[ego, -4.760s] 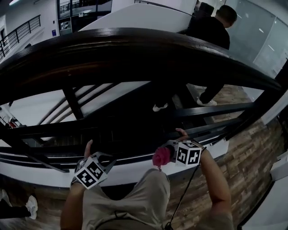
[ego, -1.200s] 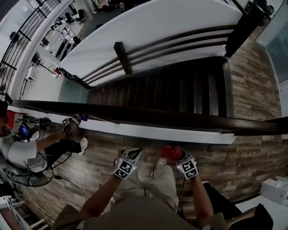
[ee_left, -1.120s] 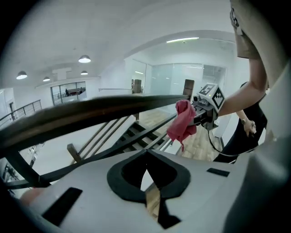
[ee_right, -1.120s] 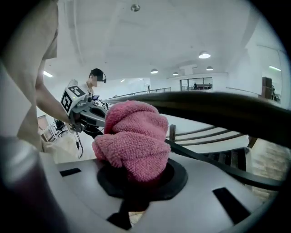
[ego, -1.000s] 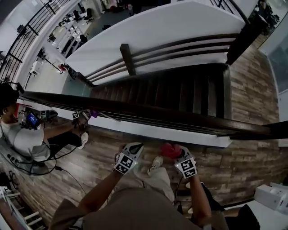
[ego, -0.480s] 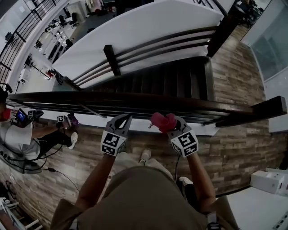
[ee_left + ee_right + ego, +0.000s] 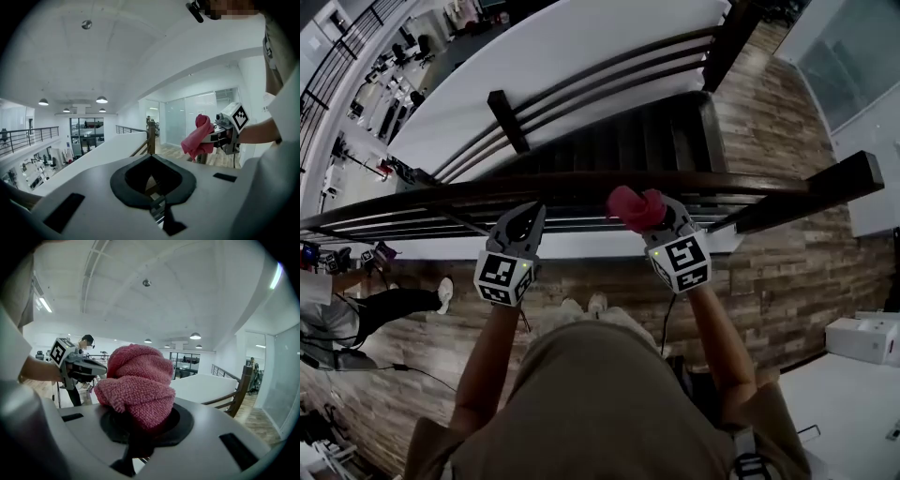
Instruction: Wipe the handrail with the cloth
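The dark wooden handrail [image 7: 577, 187] runs across the head view from left to right, above a stairwell. My right gripper [image 7: 652, 214] is shut on a bunched pink cloth [image 7: 633, 206], which is up at the rail's near side. In the right gripper view the cloth [image 7: 138, 385] fills the jaws and hides the fingertips. My left gripper [image 7: 534, 211] is shut with nothing in it, its tip close to the rail, left of the cloth. From the left gripper view I see the right gripper [image 7: 229, 131] and the hanging cloth [image 7: 199, 136].
Dark stairs [image 7: 619, 141] drop away beyond the rail, with a second railing and post [image 7: 508, 120] on their far side. Below the rail lies a wood-plank floor [image 7: 787, 272]. Another person [image 7: 337, 309] is at the far left. A white box [image 7: 862, 337] stands at the right.
Both grippers have risen from near my legs up to the handrail. The pink cloth has stayed in the right gripper. The head view has shifted over the stairwell.
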Motion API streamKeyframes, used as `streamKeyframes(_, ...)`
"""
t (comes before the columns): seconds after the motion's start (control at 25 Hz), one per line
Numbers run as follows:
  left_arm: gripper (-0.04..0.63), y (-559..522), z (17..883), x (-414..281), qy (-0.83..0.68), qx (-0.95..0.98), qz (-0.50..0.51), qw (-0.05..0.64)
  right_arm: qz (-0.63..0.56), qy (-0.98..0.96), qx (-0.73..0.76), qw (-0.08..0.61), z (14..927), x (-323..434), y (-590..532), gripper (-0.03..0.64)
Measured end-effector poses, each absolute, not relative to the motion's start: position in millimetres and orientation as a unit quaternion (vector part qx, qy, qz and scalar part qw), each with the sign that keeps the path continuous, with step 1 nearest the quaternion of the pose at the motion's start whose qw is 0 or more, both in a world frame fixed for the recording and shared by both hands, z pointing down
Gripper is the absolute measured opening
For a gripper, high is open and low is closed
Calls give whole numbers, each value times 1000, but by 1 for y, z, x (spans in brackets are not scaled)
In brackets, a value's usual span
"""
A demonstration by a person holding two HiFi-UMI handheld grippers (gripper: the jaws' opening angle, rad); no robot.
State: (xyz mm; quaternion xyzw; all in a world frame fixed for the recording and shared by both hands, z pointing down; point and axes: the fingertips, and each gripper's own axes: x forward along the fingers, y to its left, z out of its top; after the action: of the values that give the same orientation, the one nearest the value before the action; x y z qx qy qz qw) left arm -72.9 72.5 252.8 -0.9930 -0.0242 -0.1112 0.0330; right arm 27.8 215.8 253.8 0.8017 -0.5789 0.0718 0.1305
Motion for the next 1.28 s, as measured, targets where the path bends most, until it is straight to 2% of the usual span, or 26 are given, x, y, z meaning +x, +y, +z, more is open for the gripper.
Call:
streamKeyframes(0.16, 18, 93, 260, -75, -44, -992, -117, 33, 86, -553, 813, 160, 267, 33, 241, 57)
streamKeyframes(0.32, 18, 111, 279, -57, -43, -988, -131, 64, 79, -550, 813, 173, 287, 61, 260, 57)
streamKeyframes(0.76, 18, 175, 308, -14, 3, -990, -133, 34, 88, -582, 778, 221, 309, 120, 317, 57)
streamKeyframes(1.28, 18, 159, 312, -17, 46, -988, -145, 38, 93, -608, 756, 224, 315, 128, 300, 57)
